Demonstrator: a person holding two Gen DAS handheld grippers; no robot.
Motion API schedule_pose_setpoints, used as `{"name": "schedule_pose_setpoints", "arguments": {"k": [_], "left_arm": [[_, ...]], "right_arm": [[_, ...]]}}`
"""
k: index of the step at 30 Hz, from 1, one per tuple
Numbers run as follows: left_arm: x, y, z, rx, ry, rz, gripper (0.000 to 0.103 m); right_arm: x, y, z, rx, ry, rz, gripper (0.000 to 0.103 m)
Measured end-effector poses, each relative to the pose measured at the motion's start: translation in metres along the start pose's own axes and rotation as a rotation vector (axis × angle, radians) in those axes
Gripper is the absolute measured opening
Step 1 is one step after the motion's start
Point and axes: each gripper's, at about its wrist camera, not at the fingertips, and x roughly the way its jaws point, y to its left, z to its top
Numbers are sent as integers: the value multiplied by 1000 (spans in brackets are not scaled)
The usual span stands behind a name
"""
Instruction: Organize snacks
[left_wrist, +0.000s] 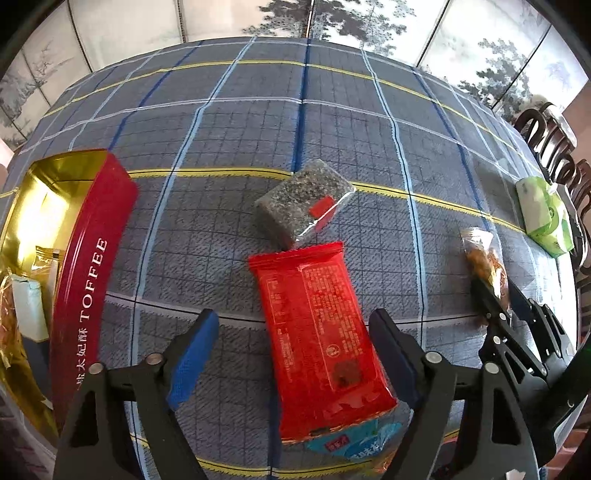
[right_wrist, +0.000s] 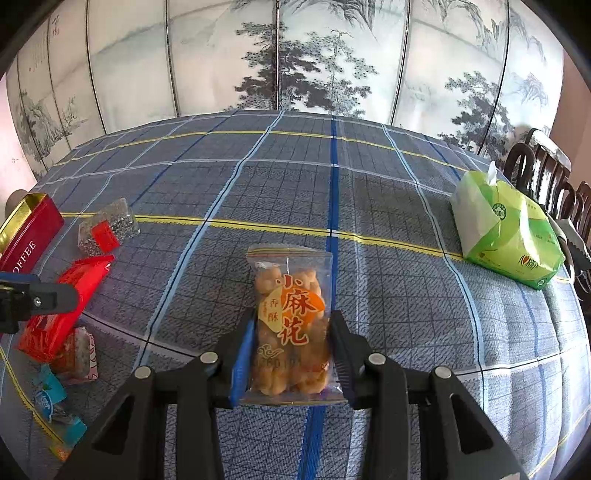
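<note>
While my left gripper (left_wrist: 295, 354) hangs over the plaid tablecloth (left_wrist: 332, 122), its jaws stand apart on either side of a red snack packet (left_wrist: 317, 332) that lies flat on the cloth; the pads (left_wrist: 192, 354) do not press on it, so nothing is grasped there. Just beyond the packet's far end lies a clear bag of dark seed brittle (left_wrist: 303, 201) with a red label, its near edge touching or just overlapping the red wrapper. A blue-and-white wrapper (left_wrist: 351, 441) peeks out from under the packet's near end. To my left sits the open red toffee tin (left_wrist: 92, 266), gold inside, with a few wrapped snacks already in it.

My right gripper (right_wrist: 291, 354) is clenched on a clear bag of fried dough twists (right_wrist: 291, 314), both pads against its sides, low over the cloth. A green tissue pack (right_wrist: 509, 236) rests well apart at the far right, near dark chairs (right_wrist: 546, 177).
</note>
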Motion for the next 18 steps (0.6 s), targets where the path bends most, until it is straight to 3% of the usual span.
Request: {"name": "schedule_pose_setpoints", "arguments": {"k": [10, 18], "left_arm": [[2, 2, -3, 35, 7, -37, 48], [-4, 10, -8, 51, -2, -42, 42]], "right_arm": [[0, -1, 0, 1, 0, 1, 40], [1, -2, 0, 6, 0, 0, 40]]}}
